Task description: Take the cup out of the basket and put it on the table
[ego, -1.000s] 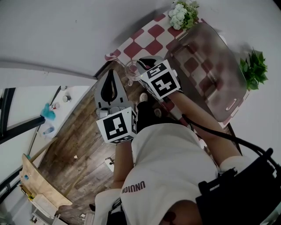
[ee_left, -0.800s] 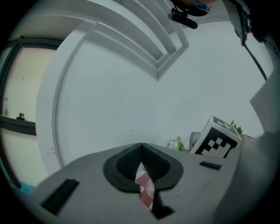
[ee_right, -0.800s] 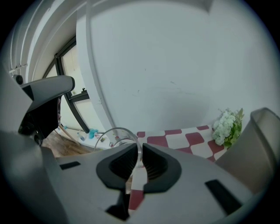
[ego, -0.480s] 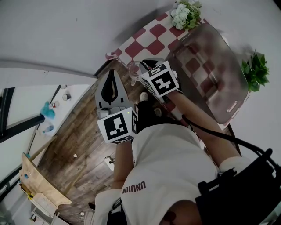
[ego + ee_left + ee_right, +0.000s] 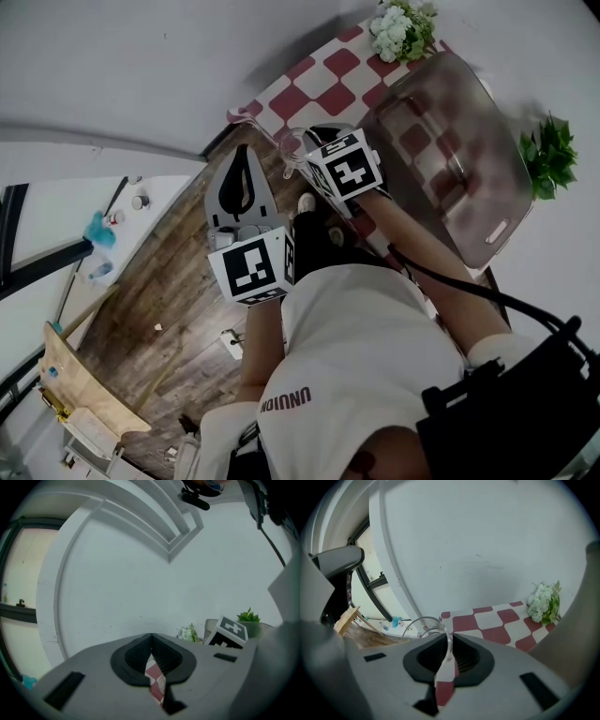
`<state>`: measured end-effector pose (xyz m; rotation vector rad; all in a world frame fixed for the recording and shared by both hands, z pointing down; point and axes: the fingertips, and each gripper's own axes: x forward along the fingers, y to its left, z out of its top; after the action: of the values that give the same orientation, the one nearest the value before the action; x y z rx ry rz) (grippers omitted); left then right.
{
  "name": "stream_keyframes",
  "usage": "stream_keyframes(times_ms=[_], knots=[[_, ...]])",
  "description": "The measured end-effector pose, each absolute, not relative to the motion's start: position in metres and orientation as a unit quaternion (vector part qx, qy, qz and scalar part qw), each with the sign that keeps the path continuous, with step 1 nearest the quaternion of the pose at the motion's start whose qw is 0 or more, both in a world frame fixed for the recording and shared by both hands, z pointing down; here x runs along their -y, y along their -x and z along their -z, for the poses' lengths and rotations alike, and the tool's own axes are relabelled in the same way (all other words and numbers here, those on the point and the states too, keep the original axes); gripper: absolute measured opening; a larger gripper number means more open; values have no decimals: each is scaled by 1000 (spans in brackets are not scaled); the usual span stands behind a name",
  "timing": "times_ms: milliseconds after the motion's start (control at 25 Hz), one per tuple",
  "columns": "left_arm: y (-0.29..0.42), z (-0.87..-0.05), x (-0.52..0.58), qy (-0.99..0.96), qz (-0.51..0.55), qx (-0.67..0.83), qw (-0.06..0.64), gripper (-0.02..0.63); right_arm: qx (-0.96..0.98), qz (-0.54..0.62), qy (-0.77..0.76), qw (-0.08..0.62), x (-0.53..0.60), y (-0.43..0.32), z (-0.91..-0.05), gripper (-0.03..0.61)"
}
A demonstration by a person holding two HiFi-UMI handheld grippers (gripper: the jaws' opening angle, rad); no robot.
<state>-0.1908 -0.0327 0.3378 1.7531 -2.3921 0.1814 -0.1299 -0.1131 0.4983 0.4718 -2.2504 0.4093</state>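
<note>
**Glass cup pinched by one wall, right at the table edge: sketchy**

The cup [image 5: 425, 626] is clear glass. It's out of the basket [image 5: 441, 112] and up in the air, not set down yet. The right claw [image 5: 449, 641] is clamped on it, with one jaw inside the rim and one outside, so only a thin strip of wall is held. From the head view it hangs near the corner of the checkered table [image 5: 314, 80], and part of it looks to be over the wood floor [image 5: 169, 281] rather than the cloth.

What I'd worry about:
- Slick glass held on one side could swing or slide down between the jaws if the wrist tilts.
- Letting go this close to the edge might land it half off the table, and it would tip onto the floor.
- A bottom that meets the cloth at an angle could make the cup topple when it's released.
- Squeezing harder to make up for it could crack that thin rim.

The left claw [image 5: 151, 641] is closed with nothing in it and sits well off to the side, so it's no backup.

Count: one cup, one basket, one table, two claws, one bunch of white flowers [image 5: 401, 28], and one green plant [image 5: 547, 155].
</note>
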Motion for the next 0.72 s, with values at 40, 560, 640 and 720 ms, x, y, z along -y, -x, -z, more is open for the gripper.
stream_keyframes(times_ms=[40, 560, 640, 720], knots=[[191, -338, 33, -588, -62, 802, 85, 12, 885, -163, -187, 393, 114, 129, -501, 44], [193, -344, 38, -587, -66, 802, 93, 12, 873, -181, -197, 407, 122, 125, -525, 46], [193, -345, 39, -587, -66, 802, 94, 12, 871, -186, -199, 408, 124, 124, -528, 46], [193, -345, 40, -587, -66, 801, 95, 12, 870, -192, -202, 407, 126, 123, -532, 46]])
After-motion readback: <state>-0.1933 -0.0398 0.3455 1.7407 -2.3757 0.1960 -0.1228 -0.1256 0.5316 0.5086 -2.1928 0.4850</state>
